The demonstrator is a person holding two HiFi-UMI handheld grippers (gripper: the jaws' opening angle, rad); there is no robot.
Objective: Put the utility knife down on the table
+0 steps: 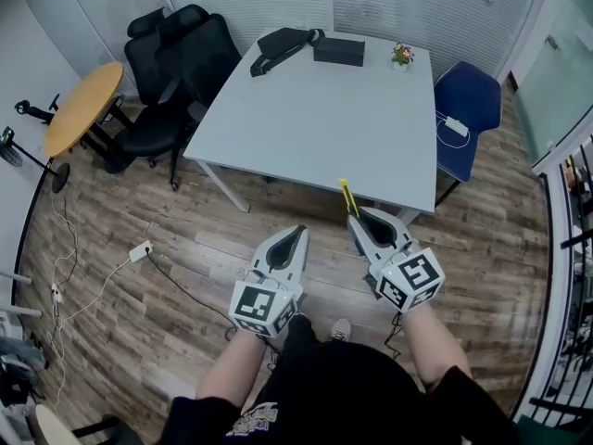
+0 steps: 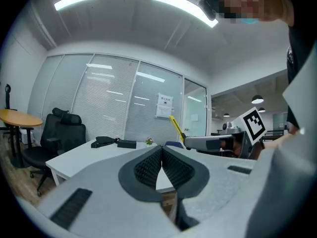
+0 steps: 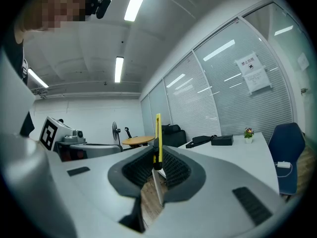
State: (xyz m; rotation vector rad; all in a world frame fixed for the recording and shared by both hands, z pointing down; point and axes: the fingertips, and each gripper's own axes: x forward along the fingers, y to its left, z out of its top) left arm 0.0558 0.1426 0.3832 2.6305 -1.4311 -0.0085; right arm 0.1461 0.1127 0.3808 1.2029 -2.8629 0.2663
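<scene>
My right gripper [image 1: 358, 219] [image 3: 157, 158] is shut on a slim yellow utility knife [image 1: 347, 197] [image 3: 157, 139]. The knife stands upright between the jaws, and its tip reaches over the near edge of the white table [image 1: 315, 109]. In the left gripper view the knife [image 2: 176, 127] sticks up from the right gripper to the right. My left gripper [image 1: 296, 234] [image 2: 161, 158] is shut with nothing in it. It hangs over the wooden floor, short of the table's near edge.
At the table's far end lie a black bag [image 1: 281, 46], a black box [image 1: 339, 51] and a small potted plant [image 1: 402, 55]. Black office chairs [image 1: 176, 72] stand left of the table, a blue chair [image 1: 468, 109] right. A round wooden table [image 1: 83, 107] and floor cables [image 1: 139, 251] are at left.
</scene>
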